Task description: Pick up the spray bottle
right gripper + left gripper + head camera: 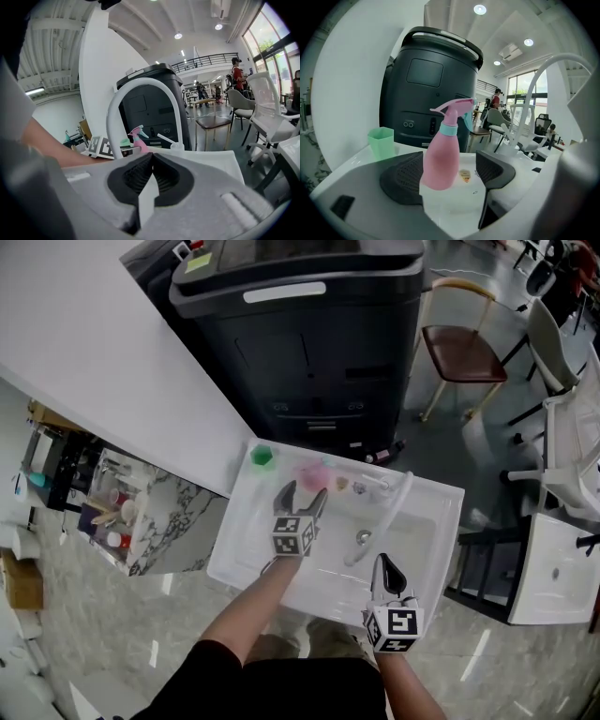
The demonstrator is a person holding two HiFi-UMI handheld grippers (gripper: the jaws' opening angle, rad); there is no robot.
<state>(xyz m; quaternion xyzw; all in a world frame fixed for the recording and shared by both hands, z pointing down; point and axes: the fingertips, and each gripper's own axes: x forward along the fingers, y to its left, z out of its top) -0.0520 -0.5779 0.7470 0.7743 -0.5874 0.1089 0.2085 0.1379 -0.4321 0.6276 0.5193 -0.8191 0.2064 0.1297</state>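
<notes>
Step in hand: approach to the grasp; the spray bottle (314, 474) is not yet held.
Bottle location: upright on the back ledge of the white sink (441, 495), near the green cup (262, 457) and in front of the black machine (309, 324).
Left tool (302, 495): spread wide and aimed at the bottle, which stands at the mouth of the jaws; neither pad presses on it.
Right tool (387, 568): pressed together, empty, low over the sink's near side, well apart from the bottle.
Next move, judged: ease the left tool forward until the pink body sits squarely between the pads, then close and lift. The body appears nearer the left pad, so a small sideways correction is advisable.
Left gripper view: shows the bottle (440, 159) in line with the open left tool (450, 176), trigger head intact, cup (381, 143) clear to one side.
Head view: gives the layout, including the faucet (389, 517) between the two tools.
Right gripper view: confirms the right tool (151, 159) is closed tip to tip; the bottle (136, 140) appears only small, behind the faucet arch (140, 89).
</notes>
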